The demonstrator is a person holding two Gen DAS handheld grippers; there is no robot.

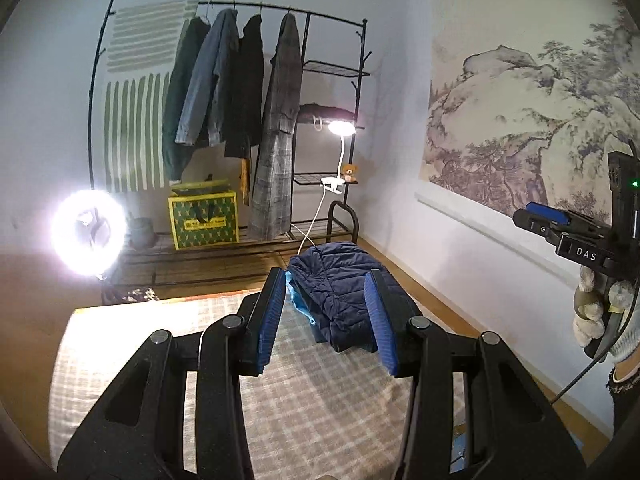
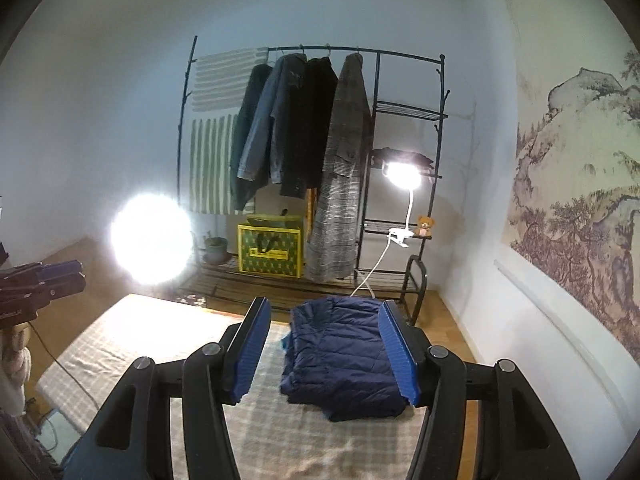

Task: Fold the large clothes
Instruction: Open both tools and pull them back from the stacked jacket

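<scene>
While it sits folded at the far end of the checked mattress (image 2: 132, 344), the one navy puffer jacket (image 2: 340, 364) looks puffy and quilted (light blue peeking out underneath). Both the left gripper (image 1: 328, 320) and right gripper (image 2: 326, 354) are apart with nothing between them. Four coats hang on the rack (image 2: 440, 120) beyond the mattress.

The checked bed cover (image 2: 312, 440) lies bare on the near side and to the left — open room there. The folded navy puffer jacket (image 2: 340, 356) takes the far right corner, close beside the wall (image 2: 520, 340). Past the bed's far end stand the clothes rack (image 2: 400, 208), a ring light (image 2: 150, 238) and a clip lamp (image 2: 404, 176).
</scene>
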